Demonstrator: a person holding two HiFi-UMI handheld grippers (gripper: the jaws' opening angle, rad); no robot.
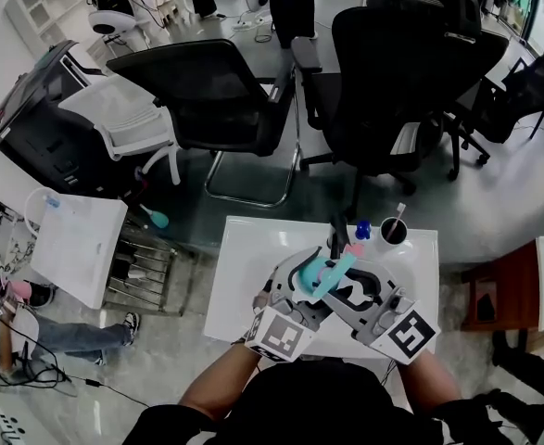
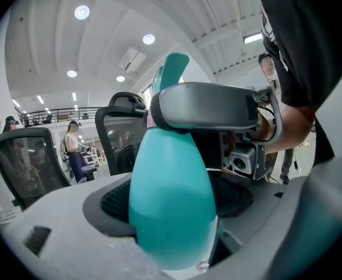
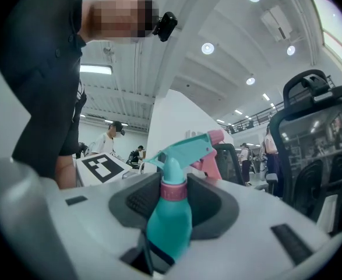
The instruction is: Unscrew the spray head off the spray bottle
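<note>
The left gripper is clamped on the teal body of the spray bottle, its pads pressing both sides of the wide lower part. The right gripper has its jaws closed around the pink collar at the neck, just under the spray head. The pads appear to touch the collar on both sides.

The spray head is still seated on the bottle, with the collar flush against the neck and no gap showing. The pictures do not show how far the thread is loosened, if at all. Judging from this, both grips are set for twisting, and the unscrewing and lifting off of the head are still to do.

Both grippers are held close together in front of the person's body, over the near part of the white desk. The left one comes in from the near left and the right one from the near right, so they meet at an angle on the bottle. Their marker cubes face the person and the forearms reach in from the near edge. The bottle is held off the desk and tilted, with its head toward the far right. A dark cup stands well beyond it at the far edge of the desk.
</note>
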